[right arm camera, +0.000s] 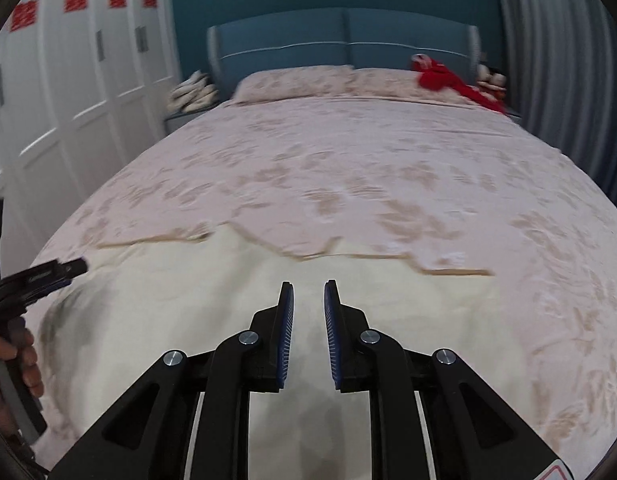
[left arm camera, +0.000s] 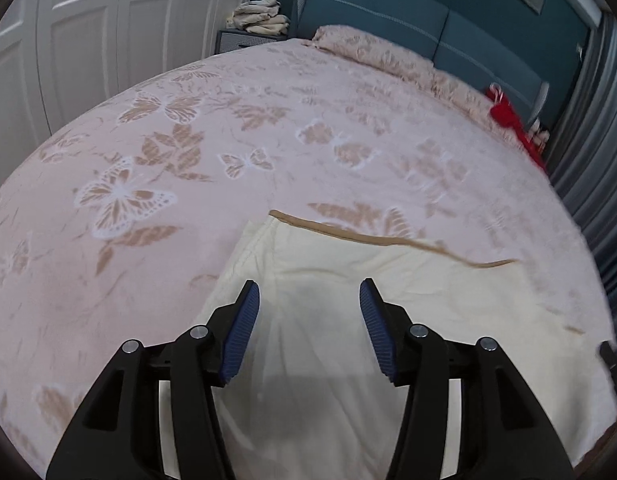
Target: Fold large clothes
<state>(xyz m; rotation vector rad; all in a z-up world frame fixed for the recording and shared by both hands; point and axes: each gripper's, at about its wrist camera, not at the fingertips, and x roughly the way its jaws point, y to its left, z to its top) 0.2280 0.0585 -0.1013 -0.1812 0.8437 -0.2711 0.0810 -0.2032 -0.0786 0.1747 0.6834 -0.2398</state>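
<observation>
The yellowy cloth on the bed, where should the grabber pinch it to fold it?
Probably pinch the cream cloth at its far tan-trimmed edge, coming down from above. That edge lies flat and clear on the pink bedspread, and its corner gives the fingers something to catch.

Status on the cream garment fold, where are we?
Done: the cream garment lies spread on the bed, tan-trimmed edge toward the headboard. In hand: nothing; left gripper is open and right gripper stands slightly apart, both above the cloth. Left: no finished compact fold visible; folding remains.
</observation>
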